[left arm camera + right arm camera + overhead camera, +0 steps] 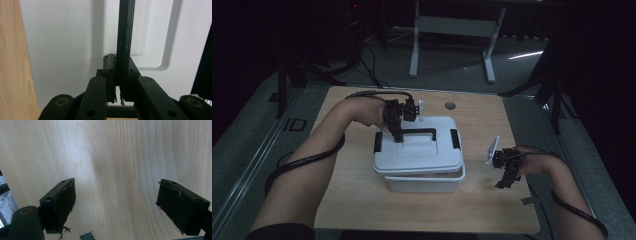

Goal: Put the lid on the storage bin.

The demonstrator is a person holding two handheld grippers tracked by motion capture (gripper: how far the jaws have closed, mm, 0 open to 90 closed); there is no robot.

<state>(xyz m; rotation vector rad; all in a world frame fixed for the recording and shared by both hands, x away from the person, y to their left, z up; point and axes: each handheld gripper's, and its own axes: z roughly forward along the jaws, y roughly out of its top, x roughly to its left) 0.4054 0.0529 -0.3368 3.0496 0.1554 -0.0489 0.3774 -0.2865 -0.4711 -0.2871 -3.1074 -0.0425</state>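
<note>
A white plastic box (422, 184) stands in the middle of the wooden table (357, 200). Its white lid (432, 155) carries a black handle (419, 131) and a black latch at each end. The lid lies slightly askew over the base; whether it is raised I cannot tell. My left gripper (398, 137) reaches in from the far left and is shut on the handle. In the left gripper view the gripper (117, 60) has the dark handle bar (125, 32) between its jaws, over the white lid (65, 42). My right gripper (502, 184) hovers right of the box. It stands wide open (116, 195) over bare wood.
A round cable hole (450, 105) sits near the table's far edge. A small grey strip (528, 200) lies near the front right corner. Another desk's white legs (414, 50) stand on the floor beyond. Both cables trail off toward the front of the table.
</note>
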